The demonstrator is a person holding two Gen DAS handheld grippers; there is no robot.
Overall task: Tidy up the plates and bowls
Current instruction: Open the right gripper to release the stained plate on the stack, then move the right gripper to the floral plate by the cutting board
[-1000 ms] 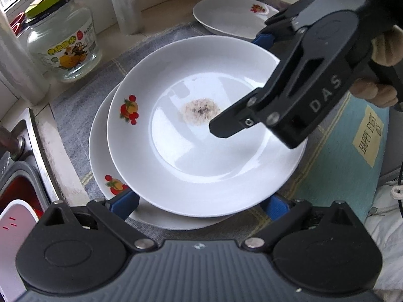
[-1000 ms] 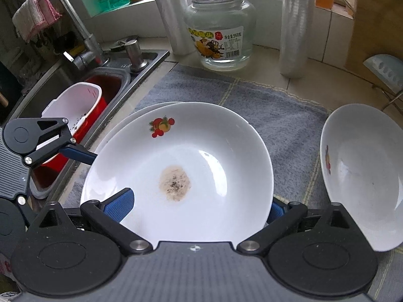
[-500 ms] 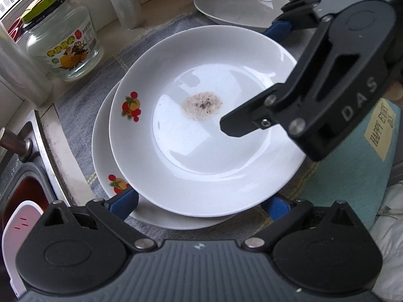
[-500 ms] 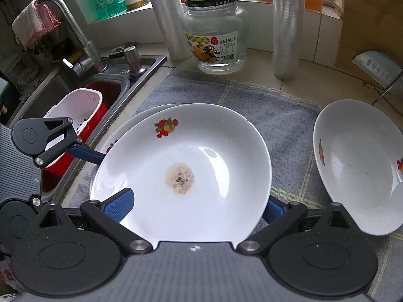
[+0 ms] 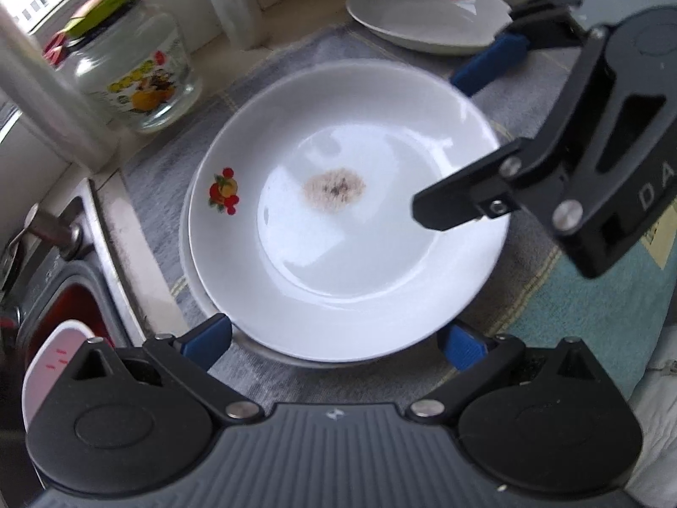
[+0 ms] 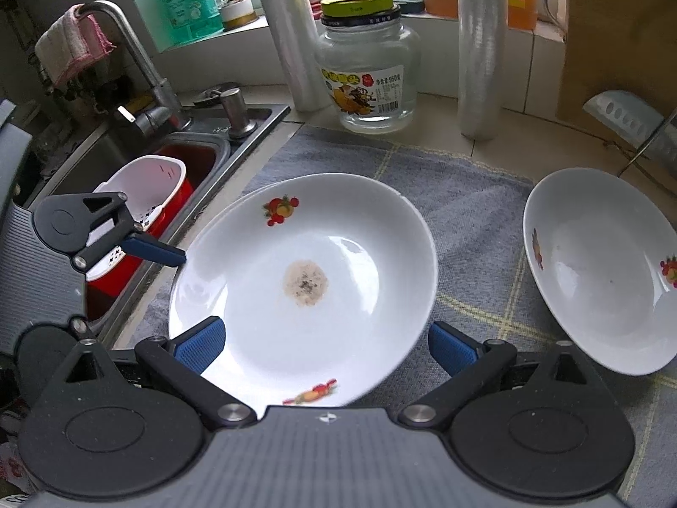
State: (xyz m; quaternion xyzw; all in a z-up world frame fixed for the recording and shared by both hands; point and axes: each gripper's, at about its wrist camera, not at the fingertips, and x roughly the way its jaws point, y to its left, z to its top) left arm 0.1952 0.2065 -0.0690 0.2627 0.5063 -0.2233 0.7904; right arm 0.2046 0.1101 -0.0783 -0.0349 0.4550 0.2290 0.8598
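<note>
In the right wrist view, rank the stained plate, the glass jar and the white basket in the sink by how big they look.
1. Stained plate, clearly largest, though nearest the camera.
2. Glass jar and white basket look similar; the basket is partly hidden, so I won't rank them.

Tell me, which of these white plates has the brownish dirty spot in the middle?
The top plate of the stack beside the sink; the loose plate to its right shows no such brown patch.

"950" on jar label (image 6: 367, 89), probably
</note>
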